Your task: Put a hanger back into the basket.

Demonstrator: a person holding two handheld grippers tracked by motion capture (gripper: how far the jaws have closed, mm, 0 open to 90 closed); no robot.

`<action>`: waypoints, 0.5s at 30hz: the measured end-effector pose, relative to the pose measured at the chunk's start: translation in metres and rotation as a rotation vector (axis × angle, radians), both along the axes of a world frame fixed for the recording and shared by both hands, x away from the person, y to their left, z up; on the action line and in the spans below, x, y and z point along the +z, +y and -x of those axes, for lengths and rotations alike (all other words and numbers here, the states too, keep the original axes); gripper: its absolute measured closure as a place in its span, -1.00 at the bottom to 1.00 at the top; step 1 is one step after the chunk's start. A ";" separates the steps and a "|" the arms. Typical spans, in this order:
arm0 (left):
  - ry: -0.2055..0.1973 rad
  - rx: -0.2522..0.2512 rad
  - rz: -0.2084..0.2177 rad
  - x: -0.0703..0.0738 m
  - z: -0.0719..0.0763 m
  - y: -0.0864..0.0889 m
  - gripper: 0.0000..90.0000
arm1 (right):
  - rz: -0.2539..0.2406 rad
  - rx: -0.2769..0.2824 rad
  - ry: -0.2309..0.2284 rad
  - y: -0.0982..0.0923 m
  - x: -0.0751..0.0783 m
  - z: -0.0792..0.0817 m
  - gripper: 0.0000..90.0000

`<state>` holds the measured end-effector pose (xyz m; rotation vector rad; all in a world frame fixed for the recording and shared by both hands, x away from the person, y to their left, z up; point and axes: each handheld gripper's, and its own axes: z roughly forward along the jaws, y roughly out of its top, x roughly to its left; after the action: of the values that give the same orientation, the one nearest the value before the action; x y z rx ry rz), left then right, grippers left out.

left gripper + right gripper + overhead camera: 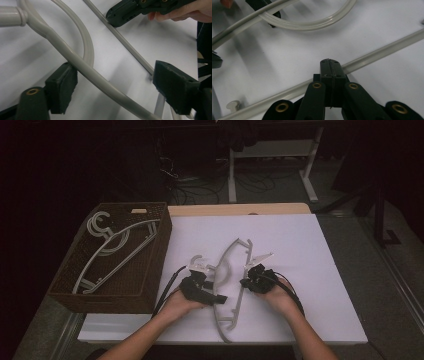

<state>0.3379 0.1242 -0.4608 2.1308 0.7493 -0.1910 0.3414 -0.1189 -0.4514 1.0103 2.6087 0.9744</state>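
Observation:
A pale grey plastic hanger [227, 270] lies on the white table top [310, 270], its hook pointing left. My left gripper [209, 287] is by the hook end. In the left gripper view its jaws [115, 87] stand wide apart astride the hanger's curved shoulder [82, 65], which runs along the left pad [62, 87]; the right pad is clear of it. My right gripper [245, 282] is shut, its tip [330, 65] resting on the hanger's straight bar [382, 50]. The same tip [115, 21] touches the bar [130, 47] in the left gripper view.
A dark wicker basket [155, 270] stands at the table's left with several grey hangers [115, 245] in it. A wooden strip [240, 209] edges the table's far side. Table legs and cables lie on the dark floor beyond.

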 end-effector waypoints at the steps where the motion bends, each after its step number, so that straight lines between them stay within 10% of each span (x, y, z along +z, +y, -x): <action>1: 0.003 0.003 0.001 0.000 0.000 0.000 -0.46 | 0.000 0.000 0.000 0.000 0.000 0.000 0.99; 15: 0.084 0.043 0.065 0.005 -0.012 0.005 0.25 | 0.026 0.001 -0.003 -0.001 0.000 0.001 0.98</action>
<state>0.3500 0.1290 -0.4554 2.0541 0.8261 -0.2791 0.3402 -0.1195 -0.4511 1.0007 2.6124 0.9386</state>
